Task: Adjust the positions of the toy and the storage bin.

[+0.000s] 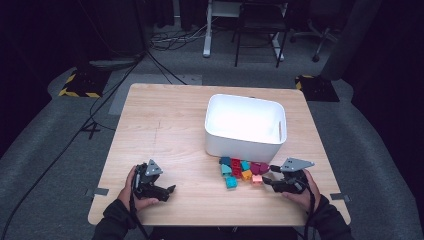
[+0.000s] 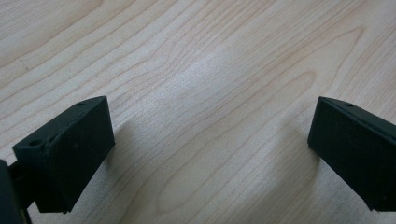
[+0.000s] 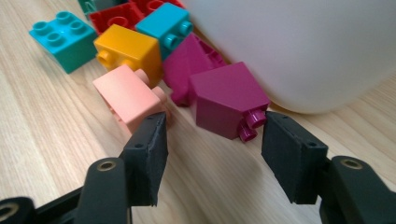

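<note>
Pale wooden tabletop (image 1: 165, 130): right gripper (image 3: 212, 140), jaws apart, faces a magenta plastic brick (image 3: 226, 98), studs toward it; white plastic bin (image 3: 299, 46) beyond, pink brick (image 3: 126, 95) beside. Left gripper (image 2: 210, 140) gapes, empty.

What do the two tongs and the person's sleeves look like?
Both the left tongs and the right tongs are black, each topped by a grey three-cornered plate, with a black cable trailing back. Their jaws are blocky black wedges with small holes. The sleeves are dark.

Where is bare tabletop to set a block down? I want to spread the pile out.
Free: the wood left of the white bin, and the stretch between the left claw and the blocks. Crowded: the strip from the bin's front wall to the right claw.
</note>
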`<action>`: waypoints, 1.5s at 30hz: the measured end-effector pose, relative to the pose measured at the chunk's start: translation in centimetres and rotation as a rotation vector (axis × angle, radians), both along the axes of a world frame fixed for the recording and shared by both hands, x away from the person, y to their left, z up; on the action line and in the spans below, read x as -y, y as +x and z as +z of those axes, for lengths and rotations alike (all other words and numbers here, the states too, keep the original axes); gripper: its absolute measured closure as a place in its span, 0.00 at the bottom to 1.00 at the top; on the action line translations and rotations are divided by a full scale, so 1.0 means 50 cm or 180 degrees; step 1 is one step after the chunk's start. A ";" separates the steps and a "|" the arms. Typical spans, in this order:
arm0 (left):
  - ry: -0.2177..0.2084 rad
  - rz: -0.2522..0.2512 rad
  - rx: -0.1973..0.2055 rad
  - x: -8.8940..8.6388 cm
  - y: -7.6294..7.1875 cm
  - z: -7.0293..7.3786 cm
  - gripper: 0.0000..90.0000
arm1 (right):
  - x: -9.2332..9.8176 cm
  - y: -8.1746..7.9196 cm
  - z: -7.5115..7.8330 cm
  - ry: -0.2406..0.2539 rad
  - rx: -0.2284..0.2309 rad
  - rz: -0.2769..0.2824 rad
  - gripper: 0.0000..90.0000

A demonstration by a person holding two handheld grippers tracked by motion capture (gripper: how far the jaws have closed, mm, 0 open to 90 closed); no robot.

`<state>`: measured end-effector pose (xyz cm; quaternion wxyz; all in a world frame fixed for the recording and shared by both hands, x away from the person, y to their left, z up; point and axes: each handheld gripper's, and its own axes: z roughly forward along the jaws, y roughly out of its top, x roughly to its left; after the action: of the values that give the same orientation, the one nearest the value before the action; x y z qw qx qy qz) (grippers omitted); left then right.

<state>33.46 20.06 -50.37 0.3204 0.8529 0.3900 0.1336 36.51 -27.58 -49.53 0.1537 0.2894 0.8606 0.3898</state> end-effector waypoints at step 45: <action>-0.0026 -0.0104 0.0003 0.002 -0.014 -0.001 0.01 | 0.069 0.000 -0.014 -0.0028 -0.0162 -0.0351 0.19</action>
<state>32.77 19.96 -50.43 0.3262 0.8577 0.3764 0.1272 36.54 -31.04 -50.23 0.1544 0.3456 0.8487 0.3694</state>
